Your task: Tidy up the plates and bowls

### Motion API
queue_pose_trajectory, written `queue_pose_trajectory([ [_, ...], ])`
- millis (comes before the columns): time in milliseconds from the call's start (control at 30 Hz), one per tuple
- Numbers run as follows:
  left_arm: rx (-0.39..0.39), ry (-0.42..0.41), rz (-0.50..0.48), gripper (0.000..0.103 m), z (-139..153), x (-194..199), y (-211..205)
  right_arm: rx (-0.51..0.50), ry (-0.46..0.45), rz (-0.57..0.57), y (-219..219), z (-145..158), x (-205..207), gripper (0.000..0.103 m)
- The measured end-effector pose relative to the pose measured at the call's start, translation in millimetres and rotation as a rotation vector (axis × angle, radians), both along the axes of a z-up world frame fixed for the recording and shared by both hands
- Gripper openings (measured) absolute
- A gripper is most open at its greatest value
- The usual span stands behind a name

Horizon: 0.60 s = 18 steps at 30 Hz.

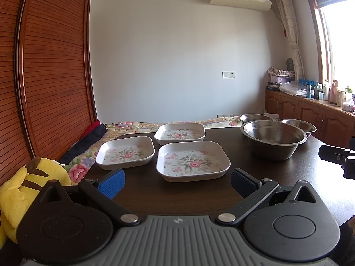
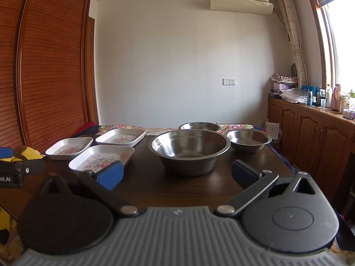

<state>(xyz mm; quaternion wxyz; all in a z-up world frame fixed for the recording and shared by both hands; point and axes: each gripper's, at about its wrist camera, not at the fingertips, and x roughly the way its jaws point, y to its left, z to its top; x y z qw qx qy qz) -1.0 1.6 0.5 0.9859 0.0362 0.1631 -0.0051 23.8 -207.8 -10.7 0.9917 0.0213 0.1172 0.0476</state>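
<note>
Three square floral plates lie apart on the dark table (image 1: 177, 192): a near plate (image 1: 192, 160), a left plate (image 1: 125, 151) and a far plate (image 1: 180, 133). To their right stand three steel bowls: a large bowl (image 2: 189, 149), a smaller right bowl (image 2: 248, 139) and a far bowl (image 2: 198, 126). My left gripper (image 1: 177, 182) is open, just short of the near plate, with nothing between its blue pads. My right gripper (image 2: 177, 175) is open in front of the large bowl, holding nothing.
A yellow plush toy (image 1: 26, 188) lies off the table's left edge on a floral bedspread (image 1: 124, 125). A slatted wooden wardrobe (image 1: 44, 77) stands on the left. Wooden cabinets (image 2: 310, 133) with bottles run along the right under the window.
</note>
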Motion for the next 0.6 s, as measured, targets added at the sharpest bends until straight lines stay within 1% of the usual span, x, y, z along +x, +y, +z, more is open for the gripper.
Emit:
queue_pose_trajectory([
  [467, 0.001, 0.003, -0.001, 0.103, 1.3, -0.1, -1.6, -0.004, 0.001, 0.0, -0.2, -0.9, -0.5, 0.103],
  [600, 0.002, 0.01, -0.004, 0.103, -2.8, 1.4, -2.6, -0.006, 0.004, 0.003, 0.6, -1.7, 0.3, 0.103],
])
